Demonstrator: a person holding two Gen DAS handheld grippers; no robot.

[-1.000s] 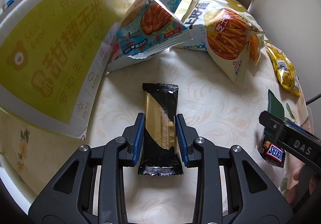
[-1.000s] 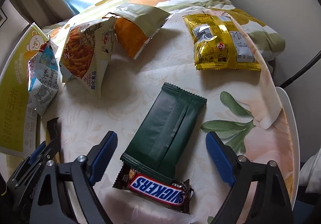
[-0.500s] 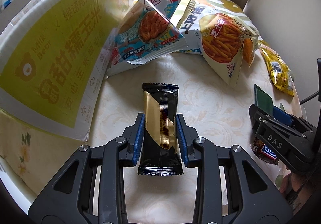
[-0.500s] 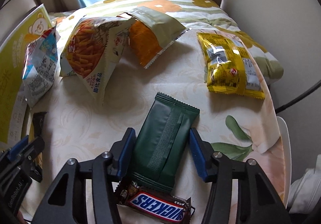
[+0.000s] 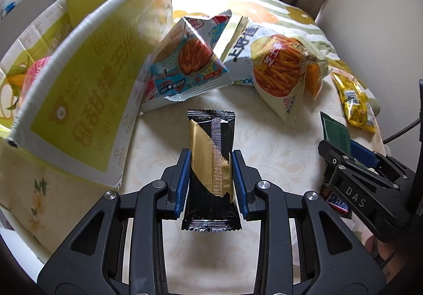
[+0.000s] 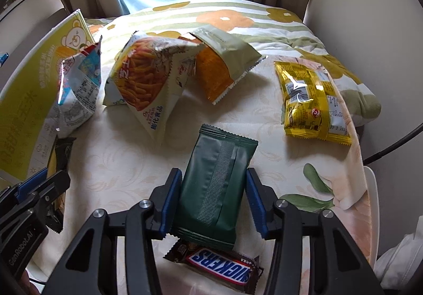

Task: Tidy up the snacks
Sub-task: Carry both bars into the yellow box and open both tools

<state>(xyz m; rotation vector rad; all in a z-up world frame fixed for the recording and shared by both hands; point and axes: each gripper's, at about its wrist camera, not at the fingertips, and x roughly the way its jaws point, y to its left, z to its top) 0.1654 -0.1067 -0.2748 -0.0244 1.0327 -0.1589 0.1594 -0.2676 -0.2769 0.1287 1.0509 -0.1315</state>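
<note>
Between my 2 pairs of blue pads sit 2 snack packs, each clamped.

My left gripper (image 5: 211,181) is clenched on the black-and-gold wafer pack (image 5: 211,162), its pads pressing both long edges, the pack pointing away from me above the cream tablecloth (image 5: 277,146). Left of it stands the yellow-green cardboard box (image 5: 87,99), open at the top, with something pink inside. My right gripper (image 6: 210,199) is grasping the dark green pack (image 6: 215,184) by its sides, and just under that pack's near end lies a Snickers bar (image 6: 219,266) on the cloth. Farther off lean a blue chip bag (image 5: 185,64) and a white fries-print bag (image 6: 148,78), an orange-and-green bag (image 6: 219,67) behind them. Far right lies a yellow foil pack (image 6: 312,99), well apart from the rest.
</note>
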